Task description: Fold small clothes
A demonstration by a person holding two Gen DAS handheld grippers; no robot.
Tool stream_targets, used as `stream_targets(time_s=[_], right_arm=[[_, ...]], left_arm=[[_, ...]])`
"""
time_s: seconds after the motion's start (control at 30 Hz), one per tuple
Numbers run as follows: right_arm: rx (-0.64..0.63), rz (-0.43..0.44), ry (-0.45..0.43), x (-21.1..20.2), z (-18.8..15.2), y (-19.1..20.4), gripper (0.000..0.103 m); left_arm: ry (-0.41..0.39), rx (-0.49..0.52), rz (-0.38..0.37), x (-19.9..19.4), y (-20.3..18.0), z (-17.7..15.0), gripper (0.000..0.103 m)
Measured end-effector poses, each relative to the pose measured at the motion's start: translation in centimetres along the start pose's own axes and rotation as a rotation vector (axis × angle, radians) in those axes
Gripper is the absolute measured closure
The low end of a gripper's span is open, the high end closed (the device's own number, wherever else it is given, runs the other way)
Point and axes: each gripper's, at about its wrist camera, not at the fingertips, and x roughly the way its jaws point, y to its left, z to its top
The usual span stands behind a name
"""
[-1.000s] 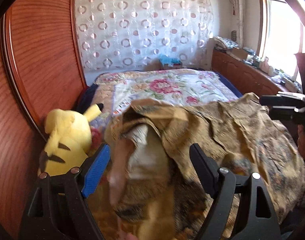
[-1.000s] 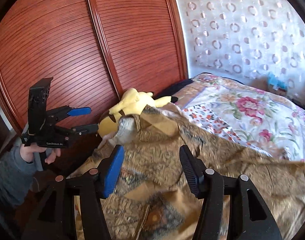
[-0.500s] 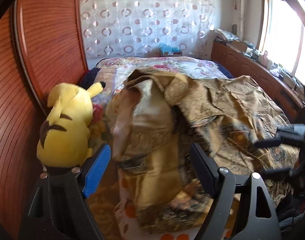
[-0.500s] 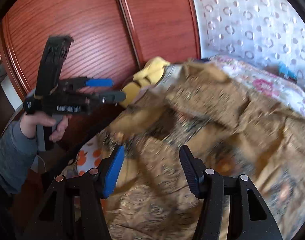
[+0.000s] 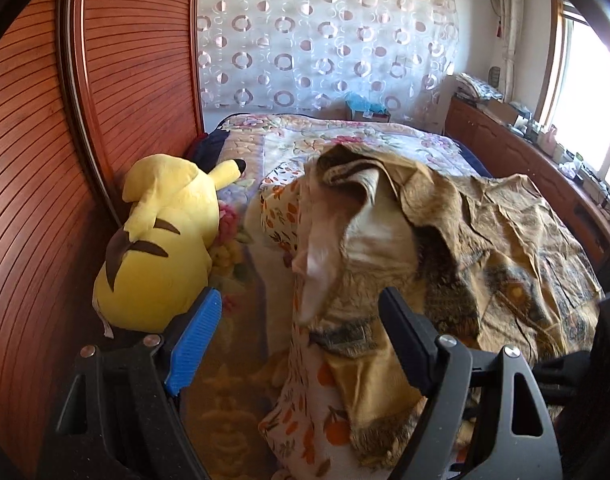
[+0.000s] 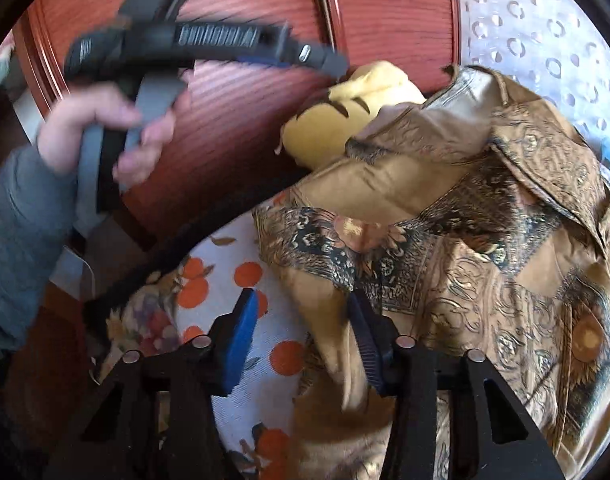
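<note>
A brown and gold patterned shirt [image 5: 485, 232] lies crumpled on the bed, its left part heaped up with the pale lining showing. It also shows in the right wrist view [image 6: 465, 240]. My left gripper [image 5: 301, 332] is open and empty, just before the shirt's near left edge. My right gripper [image 6: 303, 334] is open; a fold of the shirt's near edge lies between its fingers, ungripped. The left gripper [image 6: 209, 44] appears blurred in the right wrist view, held up at the left.
A yellow plush toy [image 5: 161, 240] lies against the red wooden wardrobe [image 5: 37, 160] at the bed's left. A white cloth with orange fruit print [image 6: 221, 280] lies under the shirt. A floral quilt [image 5: 345, 136] covers the far bed. A wooden cabinet [image 5: 525, 160] runs along the right.
Both grippers have let the lifted shirt drop onto the bed and drawn back. The right gripper has lowered to the shirt's near edge. The left gripper has swung up and closer to the right camera.
</note>
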Motion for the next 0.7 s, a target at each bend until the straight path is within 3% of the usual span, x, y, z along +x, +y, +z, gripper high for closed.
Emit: stream_targets(time_s=[0.1, 0.2, 0.23, 0.5, 0.7], right_arm=[[-0.021, -0.037, 0.008, 0.9, 0.3, -0.2, 0.069], [-0.039, -0.095, 0.010, 1.0, 0.2, 0.3, 0.094], [-0.022, -0.080, 0.005, 0.9, 0.2, 0.0, 0.096], [0.028, -0.041, -0.008, -0.7, -0.6, -1.0, 0.097], [0.030, -0.027, -0.006, -0.7, -0.5, -1.5, 0.097]], left_arm=[[-0.010, -0.002, -0.013, 0.8, 0.3, 1.3, 0.021], [-0.013, -0.002, -0.045, 2.0, 0.3, 2.6, 0.021], [-0.012, 0.001, -0.057, 2.4, 0.2, 3.0, 0.021], [-0.015, 0.070, -0.113, 7.1, -2.7, 8.8, 0.021], [0.027, 0.050, -0.155, 11.6, -3.8, 13.6, 0.021]])
